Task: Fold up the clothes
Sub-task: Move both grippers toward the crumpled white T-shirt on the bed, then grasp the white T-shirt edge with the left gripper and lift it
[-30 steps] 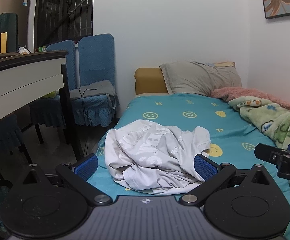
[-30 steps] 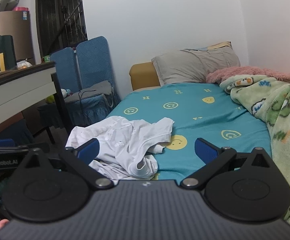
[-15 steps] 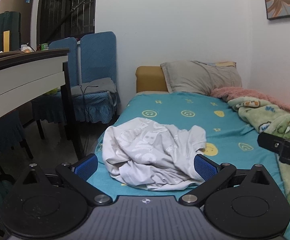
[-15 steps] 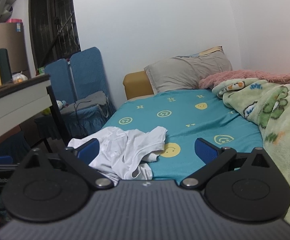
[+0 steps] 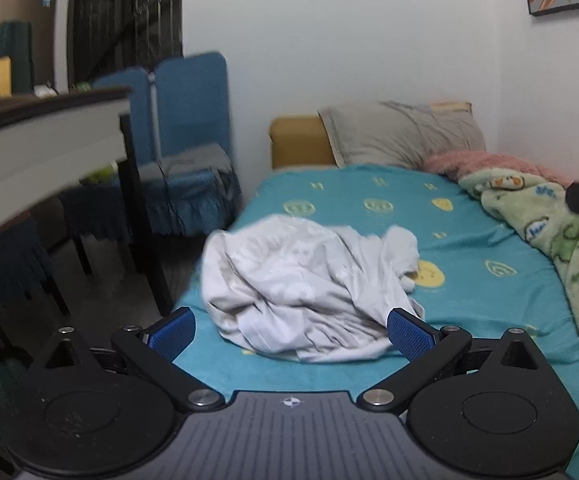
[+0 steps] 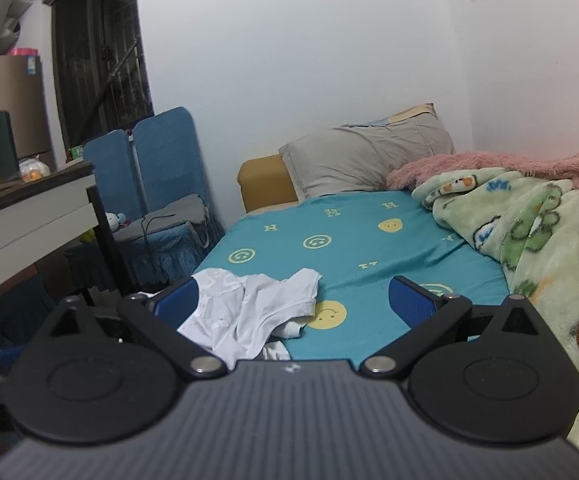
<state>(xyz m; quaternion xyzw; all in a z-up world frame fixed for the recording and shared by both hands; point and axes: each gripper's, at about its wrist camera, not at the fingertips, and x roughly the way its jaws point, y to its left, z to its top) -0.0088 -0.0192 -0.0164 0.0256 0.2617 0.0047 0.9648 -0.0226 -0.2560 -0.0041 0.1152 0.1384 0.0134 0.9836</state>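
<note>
We list: white garment [image 5: 305, 284] with faint pale print; teal bedsheet [image 6: 369, 248] patterned with yellow smiley faces; grey pillow [image 6: 365, 164]; mustard headboard [image 5: 297, 142]; pale green cartoon-print blanket [image 6: 529, 236]; pink fluffy blanket [image 6: 489, 162]; blue chairs [image 5: 185, 128]; blue finger pads [image 5: 409, 334] on black grippers.

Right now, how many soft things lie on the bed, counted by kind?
White garment: 1
Grey pillow: 1
Blankets: 2, green cartoon blanket and pink fluffy blanket
Total: 4
</note>
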